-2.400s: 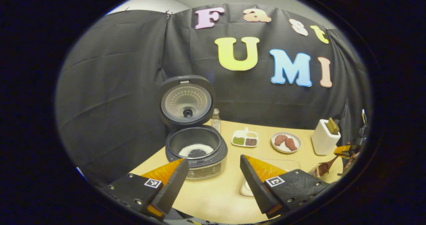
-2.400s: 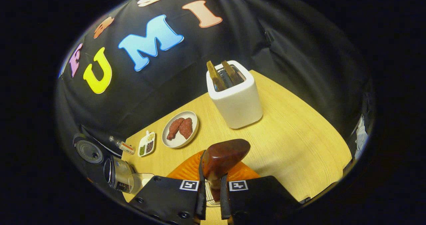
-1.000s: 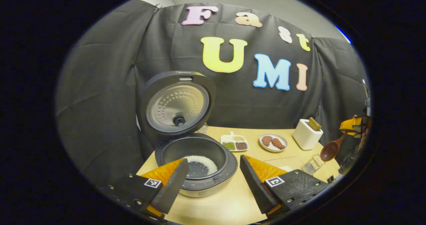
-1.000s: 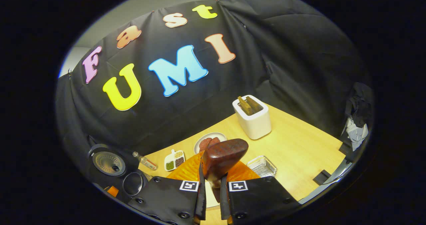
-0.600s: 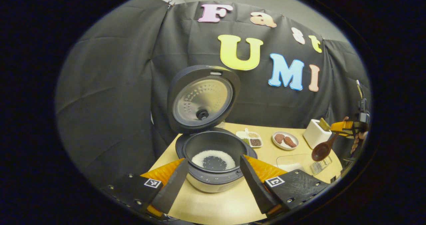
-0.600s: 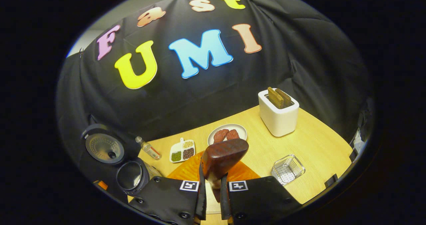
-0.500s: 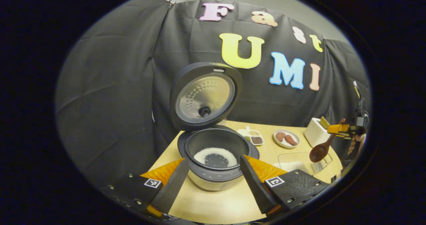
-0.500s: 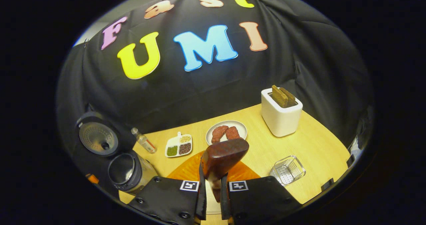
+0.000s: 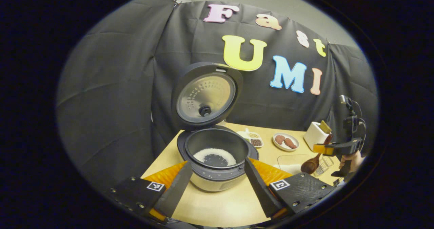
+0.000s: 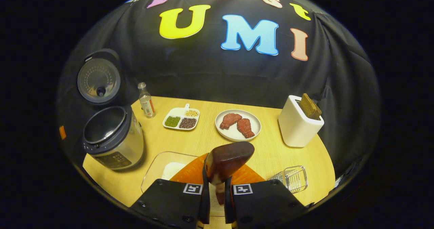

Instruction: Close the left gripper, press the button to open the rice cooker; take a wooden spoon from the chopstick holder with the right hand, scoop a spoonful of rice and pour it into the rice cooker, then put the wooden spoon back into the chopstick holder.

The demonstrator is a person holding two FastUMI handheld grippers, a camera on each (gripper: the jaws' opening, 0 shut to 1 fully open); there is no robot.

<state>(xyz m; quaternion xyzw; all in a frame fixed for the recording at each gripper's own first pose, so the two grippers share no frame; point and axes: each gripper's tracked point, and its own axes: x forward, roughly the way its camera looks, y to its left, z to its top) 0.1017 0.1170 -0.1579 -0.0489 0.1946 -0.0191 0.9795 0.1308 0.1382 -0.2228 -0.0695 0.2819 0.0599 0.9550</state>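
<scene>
Left gripper view: Your left gripper (image 9: pixel 215 178) has its fingers spread wide, holding nothing, and now frames the front of the cooker (image 9: pixel 217 161), which has drawn closer than 2.4 s ago. The lid (image 9: pixel 206 95) stands open; rice (image 9: pixel 217 156) already lies in the pot. At the right edge, the right gripper (image 9: pixel 330 149) has dropped lower than half a second ago and carries the spoon (image 9: pixel 310 166) bowl-down beside the clear holder (image 9: pixel 323 163).

Right gripper view: Your right gripper (image 10: pixel 215 202) is clamped on the spoon (image 10: pixel 229 159) handle. The view has swung round to face the table (image 10: pixel 190 141) squarely, with the rice tray (image 10: pixel 166 169) directly beneath. Judge this as the approach to scooping; the holder (image 10: pixel 291 178) sits just right.

Writing: the cooker panel (image 10: pixel 113 159) and bottle (image 10: pixel 146 102) label are too small to read.
</scene>
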